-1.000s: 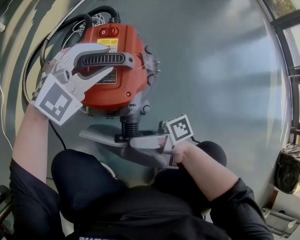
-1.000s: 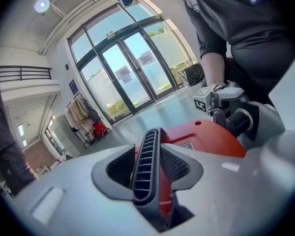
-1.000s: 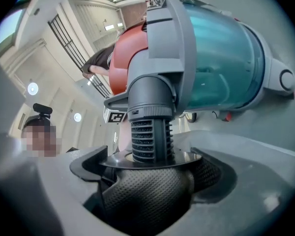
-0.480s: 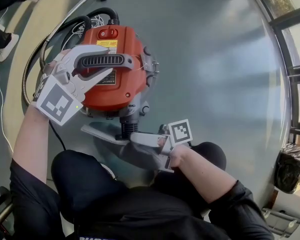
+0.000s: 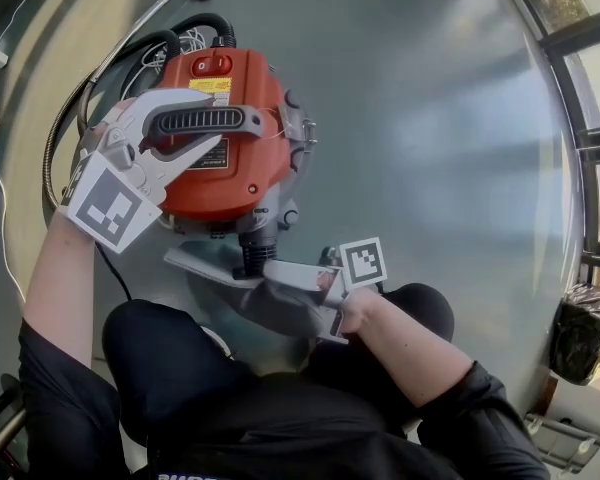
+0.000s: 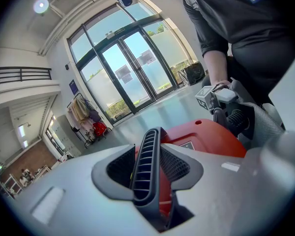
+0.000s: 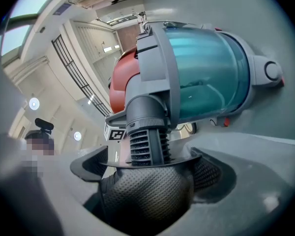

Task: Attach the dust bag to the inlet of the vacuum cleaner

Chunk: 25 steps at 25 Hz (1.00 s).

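In the head view most of the dust bag (image 7: 142,200) is hidden under the right hand-held gripper (image 7: 146,178) and behind the person's dark-clad knees (image 5: 170,358), so only a grey flat edge and a fold of grey cloth show there. Neither view settles whether its collar (image 7: 187,158) is fully seated on the inlet (image 7: 146,136). The underside of the vacuum cleaner (image 5: 230,158) cannot be seen from above, and the black hose (image 5: 145,48) runs out of sight behind the body. The bag is a soft grey fabric with a fine dimpled weave, bulging round below a thin, dark, flat collar. The inlet is a short black plastic stub with stacked ribs, set under a grey housing and a translucent teal canister (image 7: 206,73). The body is glossy red plastic with a black ribbed handle (image 6: 146,146) across its top, and it rests on a smooth grey floor (image 5: 430,168) that reflects light. The right hand-held gripper has its jaws closed on the bag, the textured pads pressing into the fabric from both sides just under the collar. The collar lies right against the lower end of the inlet, straight ahead of the jaws. The left hand-held gripper (image 6: 148,168) is clamped on the handle, one pad against each side of it, on the far side of the red body from the bag.
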Each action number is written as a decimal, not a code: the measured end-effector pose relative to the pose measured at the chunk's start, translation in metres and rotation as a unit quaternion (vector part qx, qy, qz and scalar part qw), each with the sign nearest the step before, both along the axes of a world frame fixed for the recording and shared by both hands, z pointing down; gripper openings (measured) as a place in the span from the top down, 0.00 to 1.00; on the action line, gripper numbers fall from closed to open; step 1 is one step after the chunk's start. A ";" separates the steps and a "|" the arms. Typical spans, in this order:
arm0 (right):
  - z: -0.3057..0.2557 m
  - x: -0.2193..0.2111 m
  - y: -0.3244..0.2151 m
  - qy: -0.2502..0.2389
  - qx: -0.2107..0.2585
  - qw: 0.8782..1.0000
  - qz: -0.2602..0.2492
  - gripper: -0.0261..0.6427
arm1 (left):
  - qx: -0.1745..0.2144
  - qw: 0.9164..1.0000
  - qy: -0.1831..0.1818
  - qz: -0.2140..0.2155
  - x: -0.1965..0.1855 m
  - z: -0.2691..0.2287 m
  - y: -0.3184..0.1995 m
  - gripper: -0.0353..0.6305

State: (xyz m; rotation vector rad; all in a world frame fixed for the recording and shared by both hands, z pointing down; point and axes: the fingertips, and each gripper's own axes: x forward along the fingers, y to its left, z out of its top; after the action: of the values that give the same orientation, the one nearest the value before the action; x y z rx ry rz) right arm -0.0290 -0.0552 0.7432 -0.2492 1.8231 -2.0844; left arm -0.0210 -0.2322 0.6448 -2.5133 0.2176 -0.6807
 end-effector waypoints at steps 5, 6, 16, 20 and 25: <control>0.000 -0.006 -0.008 -0.004 -0.009 1.000 0.016 0.20 | 0.003 1.000 -0.002 -0.001 0.000 0.001 0.000 0.69; 0.001 -0.007 -0.010 -0.005 -0.010 1.000 0.020 0.20 | 0.003 1.000 -0.003 -0.001 0.000 0.001 0.000 0.69; 0.002 0.004 -0.011 -0.004 -0.009 0.999 0.043 0.20 | -0.001 1.000 -0.001 -0.002 0.000 0.001 0.000 0.69; 0.003 0.002 -0.014 -0.010 -0.023 0.998 0.065 0.20 | 0.000 1.000 -0.003 -0.002 0.000 0.000 0.000 0.69; 0.004 -0.003 -0.021 -0.012 -0.030 0.996 0.082 0.20 | 0.003 1.000 -0.003 -0.002 0.000 0.001 -0.001 0.69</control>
State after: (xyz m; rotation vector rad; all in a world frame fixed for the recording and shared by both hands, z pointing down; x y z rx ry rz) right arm -0.0317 -0.0763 0.7467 -0.3740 1.6677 -2.0226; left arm -0.0207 -0.2327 0.6455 -2.5048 0.2212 -0.6877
